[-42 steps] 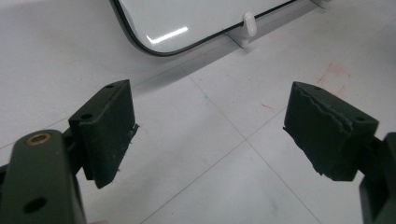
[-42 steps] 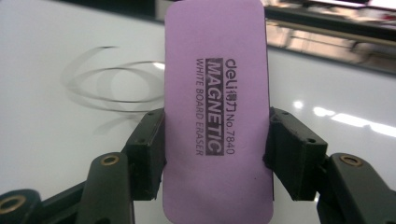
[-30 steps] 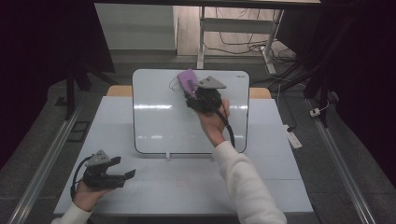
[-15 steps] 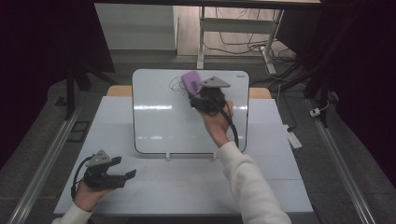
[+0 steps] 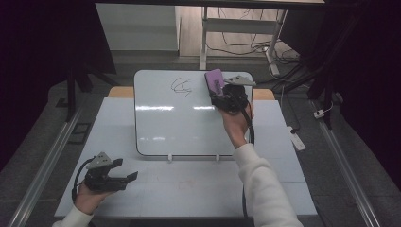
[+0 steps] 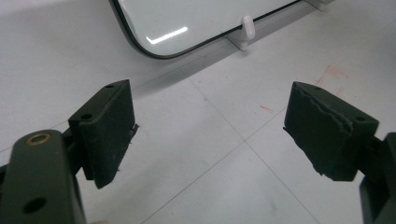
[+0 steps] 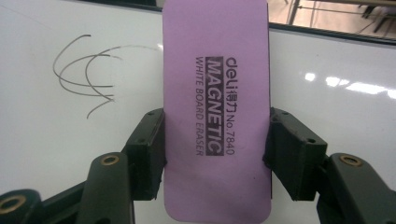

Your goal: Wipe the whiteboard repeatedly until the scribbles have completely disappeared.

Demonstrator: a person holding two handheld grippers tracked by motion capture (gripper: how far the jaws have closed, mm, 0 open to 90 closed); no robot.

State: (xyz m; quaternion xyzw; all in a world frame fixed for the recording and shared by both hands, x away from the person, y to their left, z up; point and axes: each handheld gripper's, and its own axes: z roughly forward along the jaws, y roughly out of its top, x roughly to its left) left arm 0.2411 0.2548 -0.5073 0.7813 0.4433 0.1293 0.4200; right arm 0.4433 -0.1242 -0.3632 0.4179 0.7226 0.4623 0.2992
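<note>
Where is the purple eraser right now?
The purple eraser is clamped in the right gripper at the whiteboard's upper right, just right of the black scribble.

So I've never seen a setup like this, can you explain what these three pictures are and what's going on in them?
A person sits at a white table, holding a hand-operated gripping tool in each hand. One picture looks down from above; each of the other two comes from a camera riding on one tool. A whiteboard with a small pen scribble lies on the table. The right tool is shut on a purple whiteboard eraser, held over the board to the right of the scribble. The left tool rests near the table's front corner, jaws open, nothing between them.
</note>
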